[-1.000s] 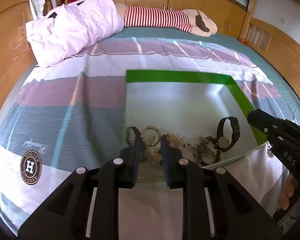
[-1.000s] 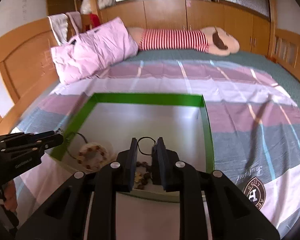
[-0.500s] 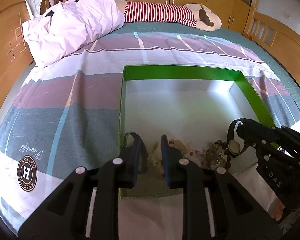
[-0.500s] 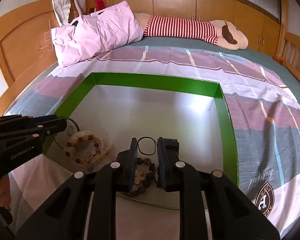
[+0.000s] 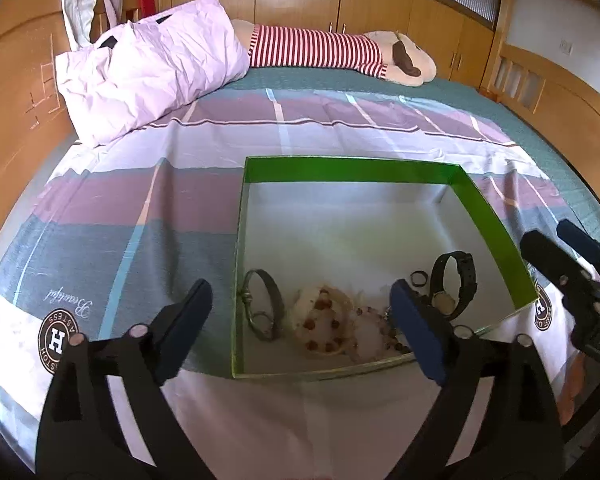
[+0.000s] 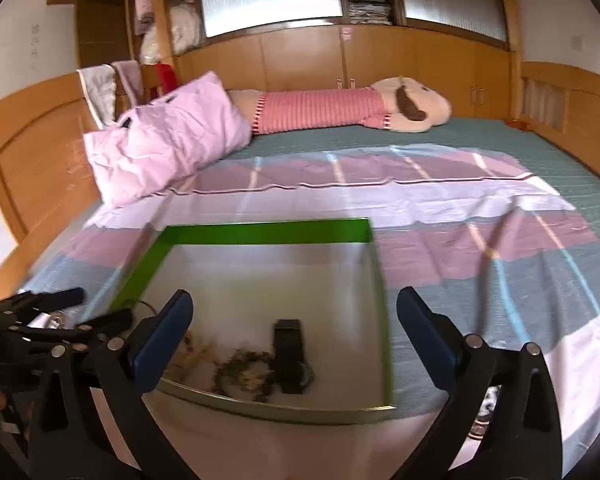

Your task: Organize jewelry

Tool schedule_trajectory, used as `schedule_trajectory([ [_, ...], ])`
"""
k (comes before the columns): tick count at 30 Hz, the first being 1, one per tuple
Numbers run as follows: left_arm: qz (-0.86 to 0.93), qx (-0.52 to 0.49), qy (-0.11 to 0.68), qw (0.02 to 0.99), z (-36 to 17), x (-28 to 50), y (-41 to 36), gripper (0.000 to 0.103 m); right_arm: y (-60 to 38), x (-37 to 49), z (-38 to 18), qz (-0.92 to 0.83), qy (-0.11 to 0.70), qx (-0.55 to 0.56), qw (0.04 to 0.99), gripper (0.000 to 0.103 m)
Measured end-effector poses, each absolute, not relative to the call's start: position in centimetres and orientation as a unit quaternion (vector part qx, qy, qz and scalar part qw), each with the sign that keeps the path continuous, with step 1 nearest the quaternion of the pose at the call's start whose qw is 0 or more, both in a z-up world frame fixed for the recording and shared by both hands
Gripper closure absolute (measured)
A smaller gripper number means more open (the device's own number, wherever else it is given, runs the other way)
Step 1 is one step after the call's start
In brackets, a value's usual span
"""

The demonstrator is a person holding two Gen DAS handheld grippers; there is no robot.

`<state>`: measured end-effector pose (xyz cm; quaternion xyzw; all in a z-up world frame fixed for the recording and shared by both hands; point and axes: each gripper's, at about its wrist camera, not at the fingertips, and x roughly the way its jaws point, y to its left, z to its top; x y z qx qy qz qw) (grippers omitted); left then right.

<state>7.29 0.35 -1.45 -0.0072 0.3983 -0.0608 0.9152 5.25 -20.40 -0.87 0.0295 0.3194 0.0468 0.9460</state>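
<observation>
A green-walled box (image 5: 352, 168) with a white floor lies on the striped bedspread. Near its front edge lie a black bracelet (image 5: 262, 304), a pale beaded bracelet (image 5: 322, 322), a small dark ring (image 5: 418, 279), a black watch (image 5: 452, 282) and a tangle of beads (image 5: 392, 334). My left gripper (image 5: 300, 320) is open wide and empty, held above the box's front edge. My right gripper (image 6: 292, 336) is also open wide and empty above the box (image 6: 260, 232); the black watch (image 6: 288, 352) and the beads (image 6: 240, 372) lie below it.
A pink pillow (image 5: 152, 64) and a long striped plush toy (image 5: 332, 50) lie at the head of the bed. Wooden bed rails (image 5: 552, 108) and wardrobes surround it. The right gripper shows at the right edge of the left wrist view (image 5: 572, 276).
Both grippers have gone from shut to wide open and have pulled back and up from the box. The jewelry now lies in the box.
</observation>
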Motion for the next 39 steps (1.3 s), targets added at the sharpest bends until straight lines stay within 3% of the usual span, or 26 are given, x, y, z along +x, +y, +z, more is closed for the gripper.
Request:
schedule_trajectory([
  [6, -0.063, -0.001, 0.414, 0.908, -1.7, 7.4, -0.1, 0.003, -20.2, 5.6, -2.0, 0.028, 0.339, 0.004, 0.940, 0.001],
  [39, -0.067, 0.005, 0.431, 0.900, -2.1, 7.2, -0.6, 0.002, -19.0, 5.5, -3.4, 0.035, 0.350, -0.007, 0.936, 0.001],
])
